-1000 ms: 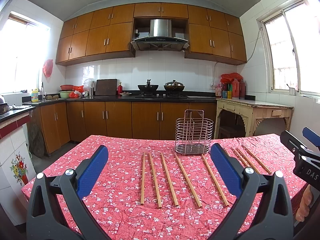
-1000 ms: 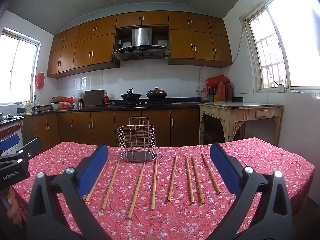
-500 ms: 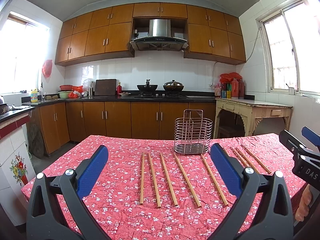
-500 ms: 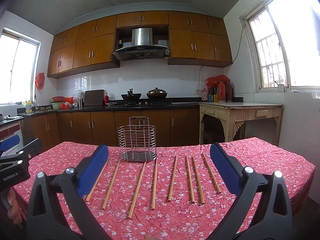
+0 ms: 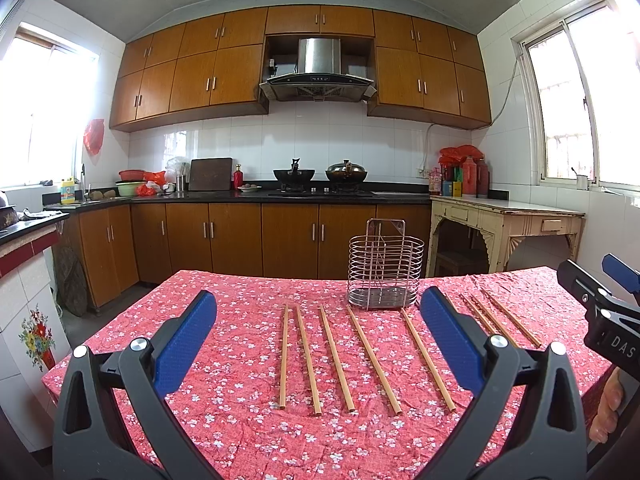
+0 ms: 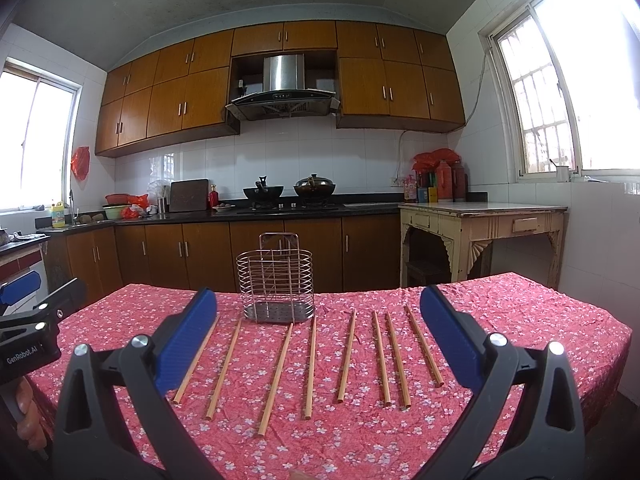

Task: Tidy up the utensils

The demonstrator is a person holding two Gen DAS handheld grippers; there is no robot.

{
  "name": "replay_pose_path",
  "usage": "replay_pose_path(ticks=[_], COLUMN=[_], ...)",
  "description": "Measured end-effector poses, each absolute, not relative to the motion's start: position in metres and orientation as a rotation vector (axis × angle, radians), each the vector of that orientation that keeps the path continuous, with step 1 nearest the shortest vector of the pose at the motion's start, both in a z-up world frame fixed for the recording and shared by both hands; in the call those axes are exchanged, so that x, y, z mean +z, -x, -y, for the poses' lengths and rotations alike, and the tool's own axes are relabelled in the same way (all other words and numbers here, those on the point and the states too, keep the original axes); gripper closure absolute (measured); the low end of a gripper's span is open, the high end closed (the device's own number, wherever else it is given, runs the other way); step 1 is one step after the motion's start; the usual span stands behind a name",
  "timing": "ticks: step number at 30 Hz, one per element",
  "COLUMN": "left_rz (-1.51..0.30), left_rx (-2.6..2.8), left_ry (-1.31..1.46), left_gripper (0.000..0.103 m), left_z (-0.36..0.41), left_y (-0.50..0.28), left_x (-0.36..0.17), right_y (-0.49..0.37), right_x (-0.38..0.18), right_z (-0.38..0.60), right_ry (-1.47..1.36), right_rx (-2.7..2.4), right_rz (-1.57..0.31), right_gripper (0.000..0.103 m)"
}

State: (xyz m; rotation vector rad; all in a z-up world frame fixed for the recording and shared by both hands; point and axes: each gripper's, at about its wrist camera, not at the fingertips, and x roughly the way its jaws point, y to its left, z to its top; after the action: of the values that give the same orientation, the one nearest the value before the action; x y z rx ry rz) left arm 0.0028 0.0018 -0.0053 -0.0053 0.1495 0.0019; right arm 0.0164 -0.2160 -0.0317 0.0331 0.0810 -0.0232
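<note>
Several wooden chopsticks [image 5: 338,358] [image 6: 310,366] lie side by side on a red flowered tablecloth [image 5: 240,412] [image 6: 520,320]. Behind them stands an upright wire utensil basket [image 5: 384,266] [image 6: 275,286] with nothing in it. My left gripper [image 5: 318,340] hovers open above the near end of the left-hand chopsticks, holding nothing. My right gripper [image 6: 318,340] is open too, over the right-hand chopsticks. Each gripper shows at the edge of the other's view, held by a hand [image 5: 606,408] [image 6: 28,412].
Brown kitchen cabinets and a black counter with two woks [image 5: 320,176] run along the back wall. A cream side table [image 5: 504,220] stands at the right, beyond the table's far edge. Windows light both sides.
The views have barely shifted; both grippers stay open and the chopsticks and basket have not moved.
</note>
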Motion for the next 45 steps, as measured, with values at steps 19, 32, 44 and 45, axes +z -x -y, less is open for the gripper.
replay_pose_path(ticks=[19,32,44,45], left_rz=[-0.154,-0.237,-0.513,-0.529], left_rx=[0.008,0.051,0.118,0.123], left_ry=[0.012,0.066,0.066,0.070], left_gripper=[0.002,0.002,0.002,0.002], left_z=[-0.001,-0.021,-0.046,-0.048], left_y=[0.000,-0.022,-0.068,-0.071], left_x=[-0.008,-0.020,-0.073,-0.076], right_y=[-0.020,-0.038,-0.122,-0.129], right_x=[-0.039,-0.044,-0.112,-0.119], right_z=[0.212,0.232,0.330,0.334], right_ry=[-0.036,-0.063,-0.256,-0.261], right_rx=[-0.023,-0.081,-0.226,-0.225], right_rz=[-0.085,-0.144,-0.547,-0.581], right_gripper=[0.004,0.004,0.044,0.048])
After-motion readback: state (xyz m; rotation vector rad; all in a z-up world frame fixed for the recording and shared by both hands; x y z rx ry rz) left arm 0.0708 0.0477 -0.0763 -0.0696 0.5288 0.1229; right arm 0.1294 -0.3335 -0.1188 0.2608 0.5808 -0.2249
